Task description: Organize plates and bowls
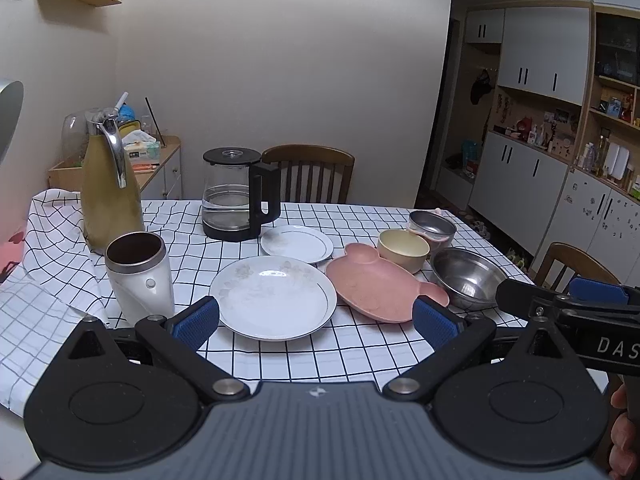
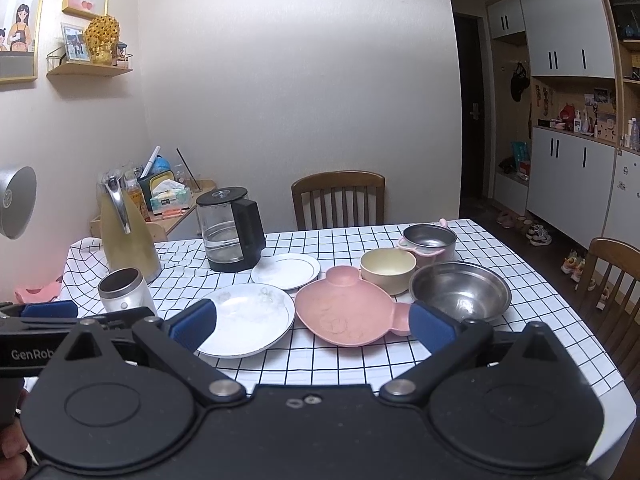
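1. Left gripper (image 1: 316, 322): fingers apart, nothing between the blue pads (image 1: 198, 320). It hovers above the near table edge, in front of the large white plate (image 1: 274, 298).
2. Right gripper (image 2: 312, 322): fingers apart, nothing held. It hovers over the near edge, in front of the pink bear-shaped plate (image 2: 344, 306).
3. In the left wrist view, the right gripper enters from the right, just beside the large steel bowl (image 1: 466, 276).
4. Open room: a bare strip of the checked tablecloth (image 1: 320, 354) lies between both grippers and the dishes. The right table edge (image 2: 580, 320) is near the large steel bowl.
5. Dishes, front row, left to right: large white plate, pink bear-shaped plate, large steel bowl. The pink plate's rim touches or overlaps the large white plate's rim in the right wrist view.
6. Dishes, back row: small white plate (image 1: 297, 244), cream bowl (image 1: 403, 249), small steel bowl (image 1: 432, 226) with pink trim. The cream bowl touches the pink plate's far lobe.
7. Obstructions at left: white cup (image 1: 140, 276) just beside the large white plate, yellow jug (image 1: 110, 196) behind it, glass kettle (image 1: 236, 196) just behind the small white plate.
8. Chairs: one (image 2: 338, 200) at the far side, one (image 2: 616, 276) at the right.
9. Orientation: all bowls stand upright, openings up. The pink plate's long axis runs from far left to near right, one ear lobe toward the right gripper.
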The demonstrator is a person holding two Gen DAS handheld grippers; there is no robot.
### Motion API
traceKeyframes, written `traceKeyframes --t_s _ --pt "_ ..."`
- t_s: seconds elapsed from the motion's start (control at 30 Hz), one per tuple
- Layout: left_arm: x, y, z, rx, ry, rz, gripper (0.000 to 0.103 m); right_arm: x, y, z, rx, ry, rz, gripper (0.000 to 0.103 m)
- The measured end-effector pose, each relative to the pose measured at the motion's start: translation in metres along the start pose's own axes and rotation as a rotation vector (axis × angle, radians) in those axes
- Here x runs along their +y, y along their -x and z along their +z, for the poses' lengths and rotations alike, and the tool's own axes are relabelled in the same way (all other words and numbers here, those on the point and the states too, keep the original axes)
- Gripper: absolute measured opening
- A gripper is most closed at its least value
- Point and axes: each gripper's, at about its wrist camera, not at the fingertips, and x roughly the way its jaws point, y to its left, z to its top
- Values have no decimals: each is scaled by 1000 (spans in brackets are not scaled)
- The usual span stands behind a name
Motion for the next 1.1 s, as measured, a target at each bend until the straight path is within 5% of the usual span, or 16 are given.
traceKeyframes --t_s 1.1 --pt "-21 -13 5 -10 -27 -47 103 -17 6 -1 -36 -30 -52 103"
